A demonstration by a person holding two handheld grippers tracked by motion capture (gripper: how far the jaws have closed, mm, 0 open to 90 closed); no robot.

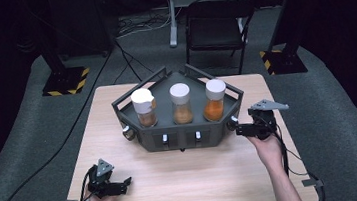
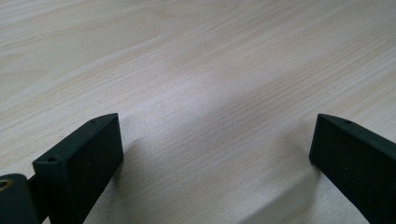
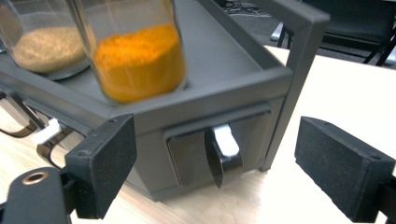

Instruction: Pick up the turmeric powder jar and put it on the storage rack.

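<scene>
A dark grey angular rack [image 1: 142, 134] stands at the back middle of the wooden table [image 1: 190, 179]. It holds three white-capped jars: brown spice [image 1: 144, 107], tan spice [image 1: 181, 104] and orange powder [image 1: 214, 100]. My right gripper [image 1: 238, 131] is at the rack's right front corner with its jaws pointing at it. Its own view shows the right gripper [image 3: 212, 128] open, facing a drawer front with a white-tipped handle [image 3: 226, 142] under the orange jar [image 3: 135, 60]. My left gripper [image 1: 124, 183] rests low near the front left of the table. The left gripper [image 2: 215, 140] is open over bare wood.
Round knobs stick out at the rack's left [image 1: 127, 132] and right [image 1: 232, 123] corners, and two small white tabs [image 1: 165, 139] mark its front. A black chair [image 1: 216, 26] and two stands with yellow-black bases [image 1: 66, 81] are on the grey floor behind.
</scene>
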